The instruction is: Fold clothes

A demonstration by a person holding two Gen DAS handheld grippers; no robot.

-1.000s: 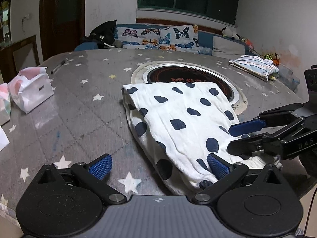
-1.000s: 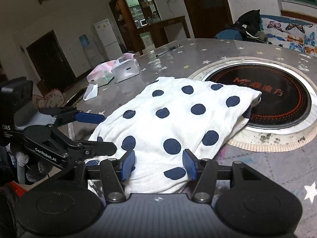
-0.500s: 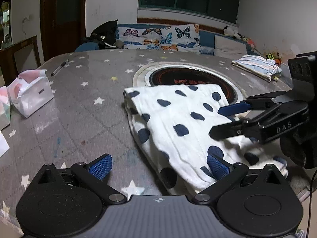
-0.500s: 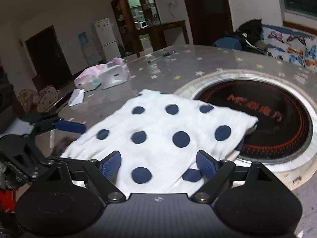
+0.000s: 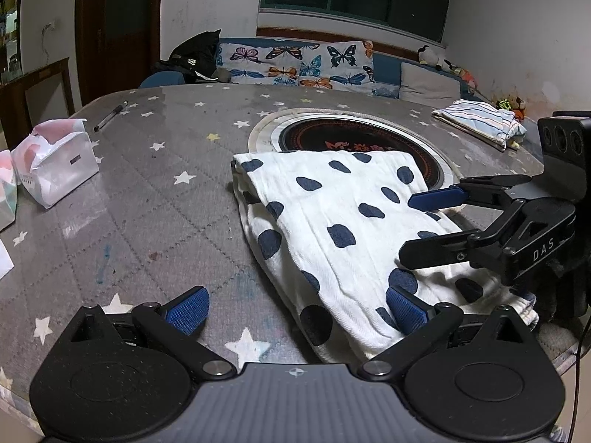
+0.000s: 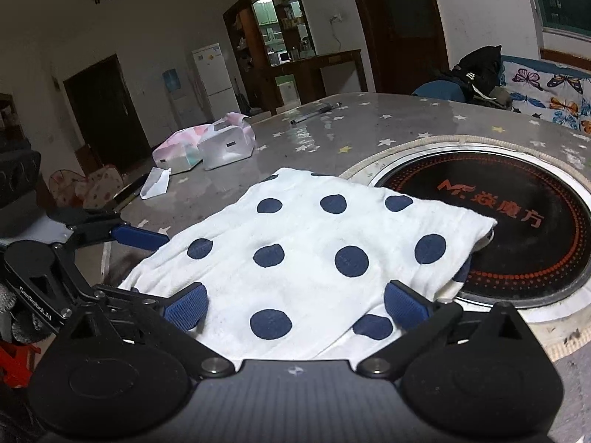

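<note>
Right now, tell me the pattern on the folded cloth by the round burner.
White cloth with dark navy polka dots; clearest in the right wrist view.

A white cloth [image 5: 343, 229] with dark blue dots lies folded flat on the table [image 5: 155, 199]. Its far corner overlaps the round hotplate [image 6: 517, 221]. A striped folded cloth [image 5: 480, 123] lies well beyond the hotplate.

Dim indoor night light, glare on glossy table [image 5: 155, 199], fisheye-bent edges, sharp focus
</note>
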